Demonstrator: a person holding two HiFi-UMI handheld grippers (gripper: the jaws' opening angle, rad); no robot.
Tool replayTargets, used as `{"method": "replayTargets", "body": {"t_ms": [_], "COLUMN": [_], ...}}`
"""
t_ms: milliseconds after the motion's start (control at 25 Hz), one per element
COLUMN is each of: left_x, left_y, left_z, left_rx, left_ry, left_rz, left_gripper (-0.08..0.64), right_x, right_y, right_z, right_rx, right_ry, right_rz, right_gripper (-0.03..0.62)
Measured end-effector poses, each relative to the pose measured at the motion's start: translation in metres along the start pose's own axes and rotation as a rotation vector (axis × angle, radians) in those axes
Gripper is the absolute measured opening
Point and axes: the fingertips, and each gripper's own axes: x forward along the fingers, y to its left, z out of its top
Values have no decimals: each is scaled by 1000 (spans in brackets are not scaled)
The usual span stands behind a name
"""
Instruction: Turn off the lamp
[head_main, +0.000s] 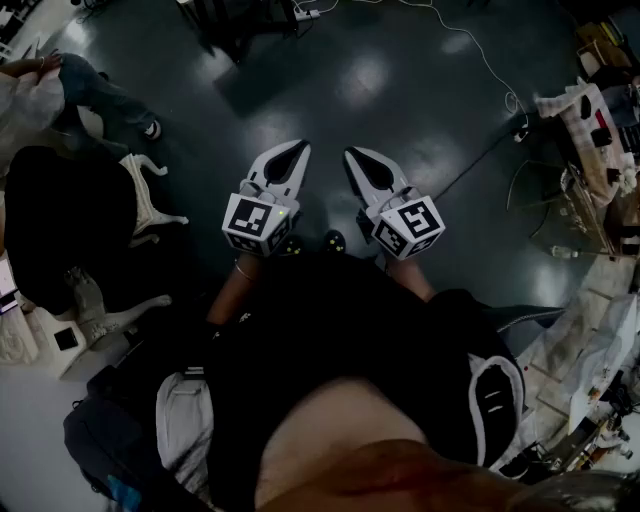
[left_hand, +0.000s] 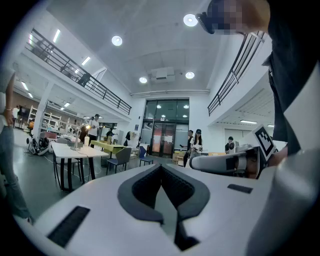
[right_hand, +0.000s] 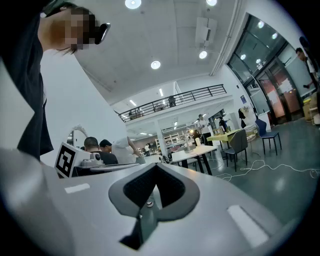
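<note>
Both grippers are held side by side at waist height over the dark floor, pointing forward. My left gripper (head_main: 298, 150) (left_hand: 161, 169) has its jaws closed together with nothing between them. My right gripper (head_main: 353, 156) (right_hand: 156, 168) is shut and empty as well. Far off, a small lit lamp (left_hand: 88, 127) (right_hand: 190, 132) glows on a white table (left_hand: 75, 150) (right_hand: 192, 154). Neither gripper is anywhere near it. In the head view the lamp is out of sight.
A person's legs (head_main: 110, 100) and a white chair (head_main: 150, 205) are at the left. A cluttered bench (head_main: 590, 130) runs along the right. A white cable (head_main: 480, 50) trails over the floor ahead. Chairs (left_hand: 120, 157) and several standing people (left_hand: 194, 142) lie beyond.
</note>
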Motion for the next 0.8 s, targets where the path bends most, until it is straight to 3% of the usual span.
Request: {"method": "replayTargets", "body": {"t_ms": [520,800], "left_x": [23,50], "left_y": [-28,-56], "left_z": [-14,-15], "left_rx": [13,11], "left_ry": [-4,-36], "left_rz": [12,-30], "left_gripper": [6,6], "right_x": [-34,-50], "right_y": [-36,-57], "right_z": [-3,-6], "right_rx": [7,-7], "right_ry": [-24,-21], "right_rz": [-50,-7], "right_gripper": [-3,-5]}}
